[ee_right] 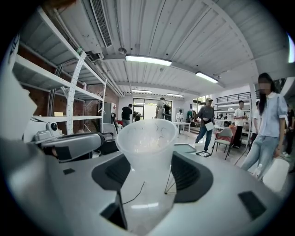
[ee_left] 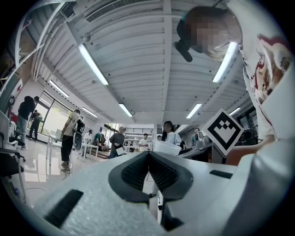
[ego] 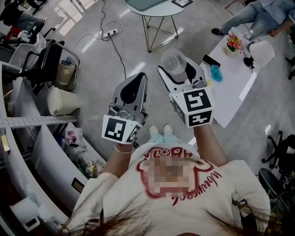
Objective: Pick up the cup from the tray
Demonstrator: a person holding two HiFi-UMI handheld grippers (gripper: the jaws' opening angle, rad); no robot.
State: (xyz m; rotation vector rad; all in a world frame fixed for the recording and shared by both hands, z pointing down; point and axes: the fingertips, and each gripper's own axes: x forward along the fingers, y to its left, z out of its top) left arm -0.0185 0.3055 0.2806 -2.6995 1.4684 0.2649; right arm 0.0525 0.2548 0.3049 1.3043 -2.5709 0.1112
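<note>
A clear, frosted plastic cup [ego: 174,61] is held up over the floor, clamped between the jaws of my right gripper [ego: 179,69]. In the right gripper view the cup [ee_right: 146,147] stands mouth away from the camera, with both dark pads pressed on its sides and my right gripper [ee_right: 150,173] shut on it. My left gripper [ego: 137,79] is raised just left of it, jaws together and holding nothing. The left gripper view shows its pads [ee_left: 161,173] meeting at the tips, my left gripper [ee_left: 148,156] pointing into the room. I see no tray in any view.
A white table [ego: 230,99] at the right carries a flower pot [ego: 233,43], a phone [ego: 211,60] and a blue object [ego: 216,73]. A round table [ego: 156,11] stands ahead, a power strip [ego: 110,32] with cable lies on the floor, and a black chair [ego: 46,64] is at left. Several people stand about.
</note>
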